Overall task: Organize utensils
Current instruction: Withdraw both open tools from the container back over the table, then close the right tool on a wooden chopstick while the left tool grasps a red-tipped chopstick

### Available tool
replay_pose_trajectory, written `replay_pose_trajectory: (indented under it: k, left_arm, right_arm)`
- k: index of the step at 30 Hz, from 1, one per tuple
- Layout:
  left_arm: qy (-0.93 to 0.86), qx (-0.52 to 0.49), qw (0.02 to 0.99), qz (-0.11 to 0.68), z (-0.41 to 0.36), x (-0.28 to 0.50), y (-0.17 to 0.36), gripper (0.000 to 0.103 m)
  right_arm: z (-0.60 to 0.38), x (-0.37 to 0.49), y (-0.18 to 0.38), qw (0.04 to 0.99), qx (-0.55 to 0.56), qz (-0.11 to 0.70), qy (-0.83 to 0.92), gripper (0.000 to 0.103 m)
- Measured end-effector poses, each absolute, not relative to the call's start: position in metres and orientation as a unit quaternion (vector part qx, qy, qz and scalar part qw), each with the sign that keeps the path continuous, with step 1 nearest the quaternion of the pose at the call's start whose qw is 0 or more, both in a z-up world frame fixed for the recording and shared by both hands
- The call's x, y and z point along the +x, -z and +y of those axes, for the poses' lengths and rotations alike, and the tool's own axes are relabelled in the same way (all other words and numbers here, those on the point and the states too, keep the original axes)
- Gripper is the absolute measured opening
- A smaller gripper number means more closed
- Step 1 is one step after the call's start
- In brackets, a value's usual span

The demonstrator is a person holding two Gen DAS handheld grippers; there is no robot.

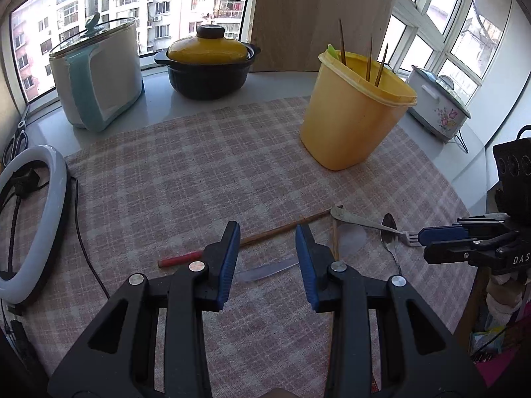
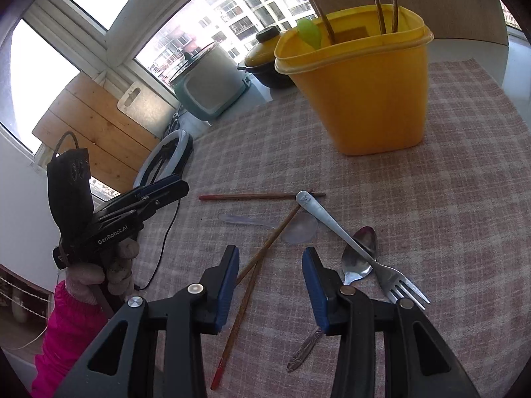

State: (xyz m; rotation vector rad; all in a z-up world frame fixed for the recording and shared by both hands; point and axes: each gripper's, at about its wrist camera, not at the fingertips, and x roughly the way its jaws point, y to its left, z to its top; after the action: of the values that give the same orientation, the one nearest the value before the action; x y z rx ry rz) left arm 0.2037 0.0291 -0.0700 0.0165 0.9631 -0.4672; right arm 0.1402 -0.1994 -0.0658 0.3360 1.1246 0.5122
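Note:
A yellow tub (image 1: 355, 112) (image 2: 365, 83) stands at the back of the checked cloth (image 1: 199, 165), holding three chopsticks and a green spoon (image 2: 310, 33). Loose on the cloth lie a red-tipped chopstick (image 1: 265, 237) (image 2: 259, 195), two more chopsticks (image 2: 262, 258), a clear plastic spoon (image 1: 348, 238) (image 2: 298, 227), a fork (image 1: 365, 224) (image 2: 348, 232) and a metal spoon (image 1: 390, 232) (image 2: 360, 255). My left gripper (image 1: 268, 248) (image 2: 179, 185) hangs open above the red-tipped chopstick and the clear spoon's handle. My right gripper (image 2: 270, 262) (image 1: 423, 243) is open over the crossed chopsticks, beside the fork's tines.
Along the window stand a white and teal cooker (image 1: 99, 76), a black pot with a yellow lid (image 1: 207, 66) and a floral cooker (image 1: 438, 109). A ring light (image 1: 33, 219) with its cable lies at the left edge. A gloved hand and pink sleeve (image 2: 66, 331) hold the left gripper.

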Motion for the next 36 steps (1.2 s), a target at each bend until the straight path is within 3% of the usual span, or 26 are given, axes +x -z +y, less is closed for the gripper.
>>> replay_pose_trajectory:
  k: [7,22,36]
  left_arm:
    - [0.236,0.070,0.827,0.505,0.004,0.228,0.098,0.034]
    - [0.248,-0.024,0.785,0.567,0.016,0.266,0.132,0.034]
    - [0.247,0.141,0.788,0.546,-0.020,0.247,0.133,0.034]
  right_arm:
    - [-0.179,0.148,0.088,0.782,0.179,0.552,-0.227,0.042]
    - [-0.171,0.154,0.109,0.766,0.202,0.572,-0.214,0.042]
    - [-0.160,0.168,0.128,0.754,0.211,0.592,-0.193,0.041]
